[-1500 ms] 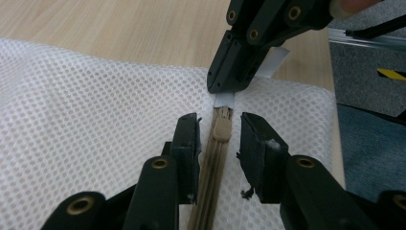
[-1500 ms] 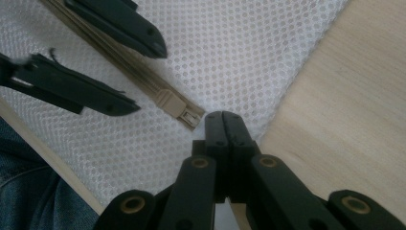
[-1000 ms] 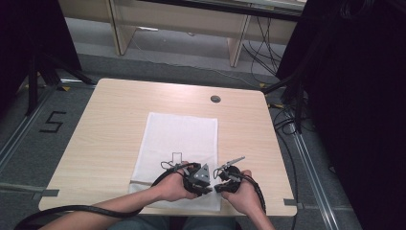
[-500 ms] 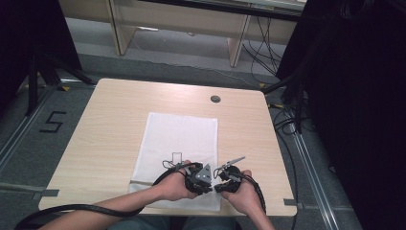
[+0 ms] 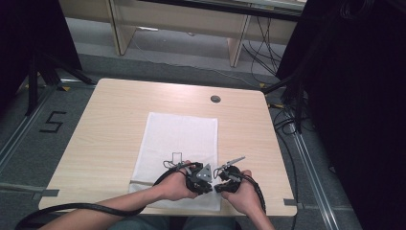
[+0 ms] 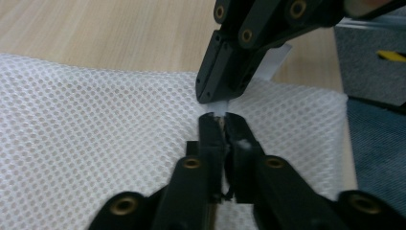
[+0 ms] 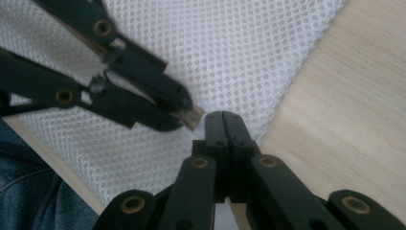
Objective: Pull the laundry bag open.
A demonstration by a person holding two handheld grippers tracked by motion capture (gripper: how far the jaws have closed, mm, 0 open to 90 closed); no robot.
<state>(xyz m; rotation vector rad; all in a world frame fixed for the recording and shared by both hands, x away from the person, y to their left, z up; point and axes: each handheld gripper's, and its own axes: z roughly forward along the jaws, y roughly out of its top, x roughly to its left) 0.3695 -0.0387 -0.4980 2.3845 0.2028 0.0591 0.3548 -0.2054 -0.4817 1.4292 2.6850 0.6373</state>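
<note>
1. Two grippers meet tip to tip over the near right corner of the white mesh bag, which lies flat on the wooden table, nearer the person's edge than the far one.
2. Left gripper: its jaws have just been closing and now stand almost together. A small pale piece, seemingly the bag's zipper pull or a tab, sits pinched at their tips; which of the two it is cannot be told.
3. Right gripper: jaws fully closed. In the left gripper view a white strip, apparently a label, runs through them beside the bag's right edge, so they appear to clamp it.
4. Position: in the high view, both hands rest at the bag's near edge, the left hand over the bag itself, the right hand just beside its right border.
5. Progress, as a judgement: both holds on the bag's corner look established, so the grasping stage is done. The bag is flat and shows no visible opening; pulling the pinched piece along the edge to open it remains.
6. Caution: the pinch is small and could slip under load.
</note>
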